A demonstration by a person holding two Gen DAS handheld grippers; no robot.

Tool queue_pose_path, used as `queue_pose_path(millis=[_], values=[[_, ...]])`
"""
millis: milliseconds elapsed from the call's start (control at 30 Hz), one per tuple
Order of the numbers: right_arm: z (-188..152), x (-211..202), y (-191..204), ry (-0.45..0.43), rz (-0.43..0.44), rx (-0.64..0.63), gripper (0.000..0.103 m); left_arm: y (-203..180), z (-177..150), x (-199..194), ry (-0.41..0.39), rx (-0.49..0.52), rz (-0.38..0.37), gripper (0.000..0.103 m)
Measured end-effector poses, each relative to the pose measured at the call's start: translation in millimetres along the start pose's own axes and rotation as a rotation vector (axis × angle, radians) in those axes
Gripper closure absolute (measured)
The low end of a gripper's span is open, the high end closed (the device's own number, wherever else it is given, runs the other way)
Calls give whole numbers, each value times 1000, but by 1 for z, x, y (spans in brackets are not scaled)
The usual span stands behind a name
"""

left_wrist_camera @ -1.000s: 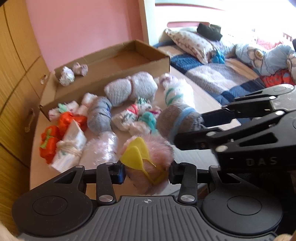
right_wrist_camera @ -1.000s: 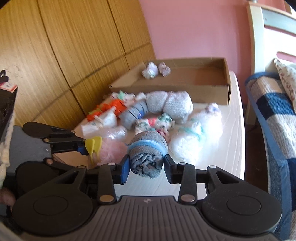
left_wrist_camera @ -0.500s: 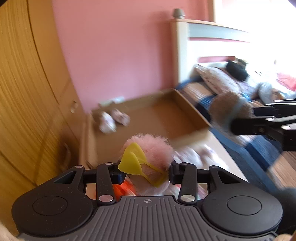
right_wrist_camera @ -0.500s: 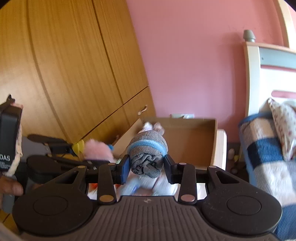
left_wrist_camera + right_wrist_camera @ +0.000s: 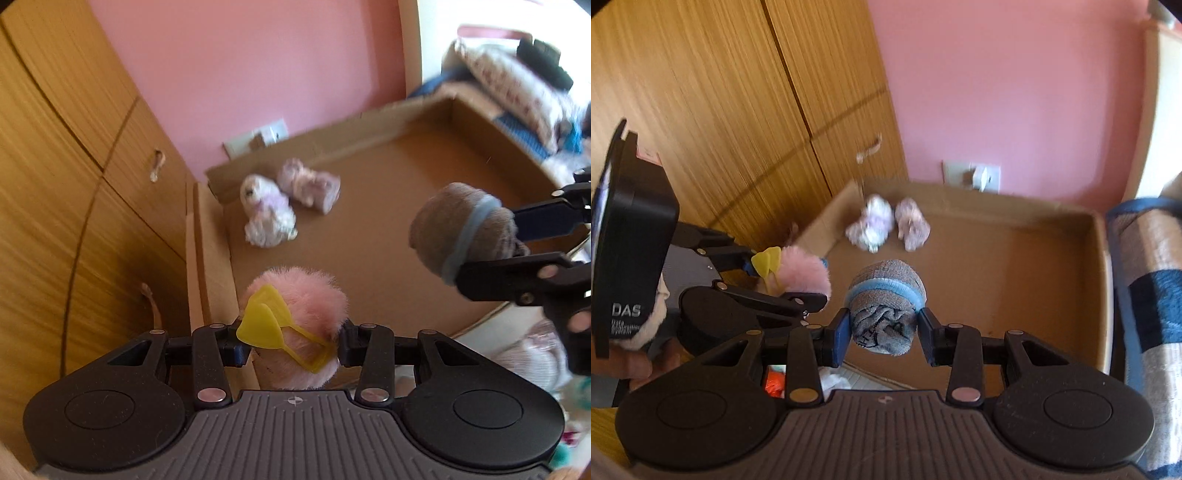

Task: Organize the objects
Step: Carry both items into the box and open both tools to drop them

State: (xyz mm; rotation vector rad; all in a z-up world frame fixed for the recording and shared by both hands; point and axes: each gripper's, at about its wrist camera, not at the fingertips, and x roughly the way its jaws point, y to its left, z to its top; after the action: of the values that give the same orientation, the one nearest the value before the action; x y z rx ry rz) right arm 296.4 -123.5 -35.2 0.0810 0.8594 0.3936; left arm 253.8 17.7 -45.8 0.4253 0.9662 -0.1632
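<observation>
My left gripper [image 5: 291, 345] is shut on a fluffy pink sock roll [image 5: 301, 314] with a yellow plastic hook, held above the near left corner of the cardboard box [image 5: 369, 229]. My right gripper [image 5: 882, 334] is shut on a grey sock roll [image 5: 886, 310] with a blue band, hanging over the box floor [image 5: 997, 288]. The grey sock roll [image 5: 461, 230] and the right gripper [image 5: 517, 240] show at the right of the left wrist view. The pink sock roll [image 5: 803, 273] and the left gripper [image 5: 783, 275] show at the left of the right wrist view. Two pale sock rolls [image 5: 288, 203] lie in the box's far left corner.
A wooden wardrobe [image 5: 720, 110] stands left of the box and a pink wall [image 5: 997, 92] behind it. A bed with a checked blanket [image 5: 1145, 277] is to the right. More socks [image 5: 528, 358] lie on the table near the box's front edge.
Both grippers have carried their sock rolls forward from above the pile on the table to over the cardboard box. The pile has dropped out of view below.
</observation>
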Motion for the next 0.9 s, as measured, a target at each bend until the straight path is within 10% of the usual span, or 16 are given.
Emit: queue_pose_path(millis=[900], values=[[-19,21,24,221,10,-59,66,-9,-38,-8,125,28,-42,48]])
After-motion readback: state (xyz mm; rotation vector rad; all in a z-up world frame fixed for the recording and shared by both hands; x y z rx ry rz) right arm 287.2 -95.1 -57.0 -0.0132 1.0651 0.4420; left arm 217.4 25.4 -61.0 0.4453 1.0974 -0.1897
